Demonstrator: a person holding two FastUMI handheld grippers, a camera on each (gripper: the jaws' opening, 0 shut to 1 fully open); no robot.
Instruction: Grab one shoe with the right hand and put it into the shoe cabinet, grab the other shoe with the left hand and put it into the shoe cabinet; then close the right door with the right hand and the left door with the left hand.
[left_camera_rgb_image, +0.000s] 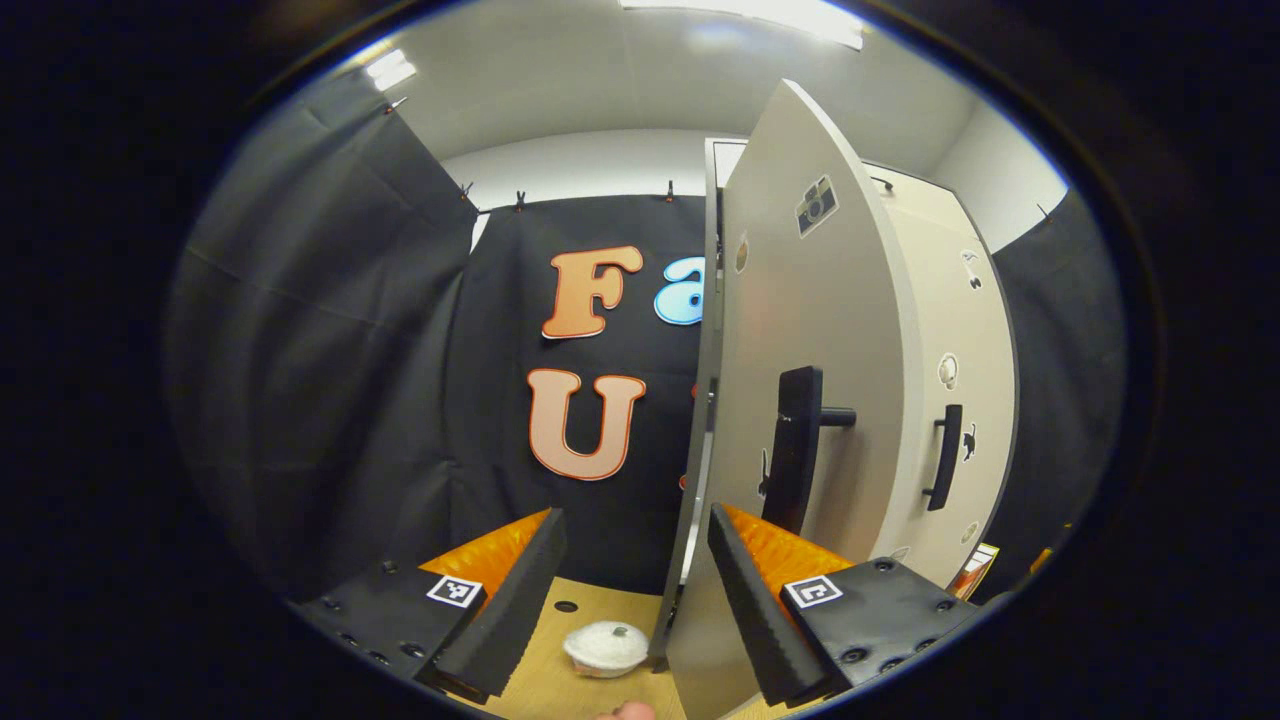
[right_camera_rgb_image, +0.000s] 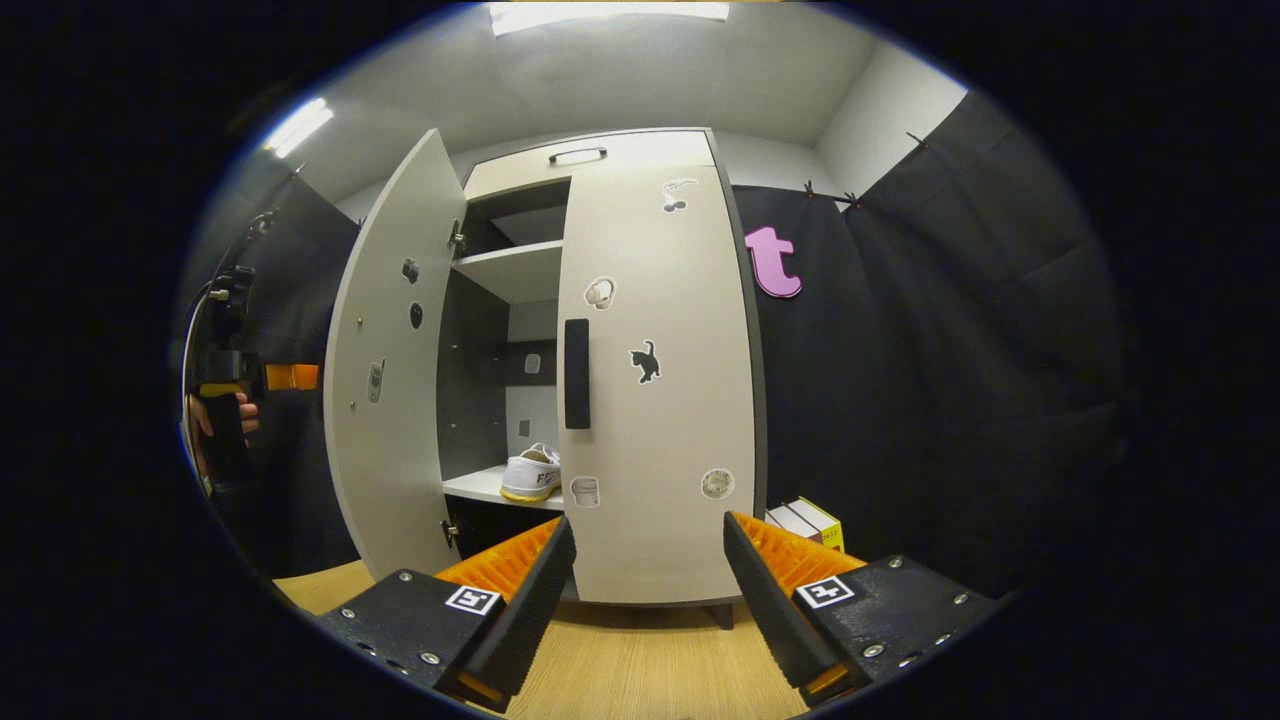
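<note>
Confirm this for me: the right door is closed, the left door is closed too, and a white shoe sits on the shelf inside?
Not quite. The left door is open, as the right gripper view shows. The right door is closed, and a white shoe sits on the shelf inside.

1. The shoe cabinet (right_camera_rgb_image: 655, 400) looks like smooth, matt laminated board, pale on its doors.
2. The left door (left_camera_rgb_image: 800, 330) has the same smooth, matt face, with a faint sheen under the ceiling light.
3. The right door's handle (right_camera_rgb_image: 577, 373) looks like matt dark plastic.
4. The shoe (right_camera_rgb_image: 531, 473) on the lower shelf looks like white canvas cloth with a smooth rubbery sole.
5. The floor (right_camera_rgb_image: 640, 660) looks like light wood-grain board, smooth, with a low sheen.
6. The booth wall (right_camera_rgb_image: 950, 350) is matt cloth, creased in folds.
7. The small box (right_camera_rgb_image: 812, 520) right of the cabinet looks like glossy printed card.
</note>
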